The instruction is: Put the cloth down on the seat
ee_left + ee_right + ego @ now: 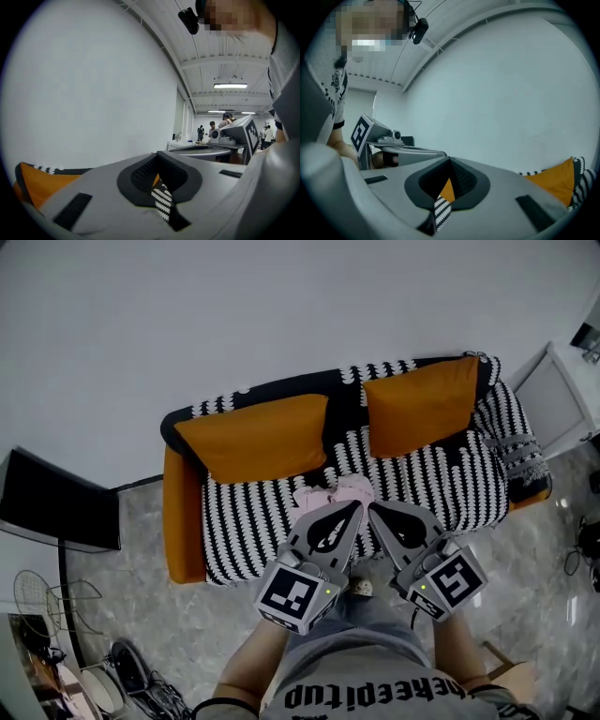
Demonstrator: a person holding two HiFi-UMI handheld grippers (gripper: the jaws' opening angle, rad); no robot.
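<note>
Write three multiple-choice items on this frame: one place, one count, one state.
1. Where is the pink cloth?
A. on the floor
B. on the sofa seat
C. hung over the sofa arm

2. How many orange cushions lean on the sofa back?
A. one
B. two
C. three

3. How do the left gripper and right gripper stand?
A. both shut, empty
B. both open
C. both shut on the cloth

Answers: B, it lies on the striped cover by the gripper tips; B, one on each side; A, each gripper view shows the jaws together with nothing between them.

Cloth's (pixel 351 488) btm edge hidden behind left gripper (pixel 353 510).
</note>
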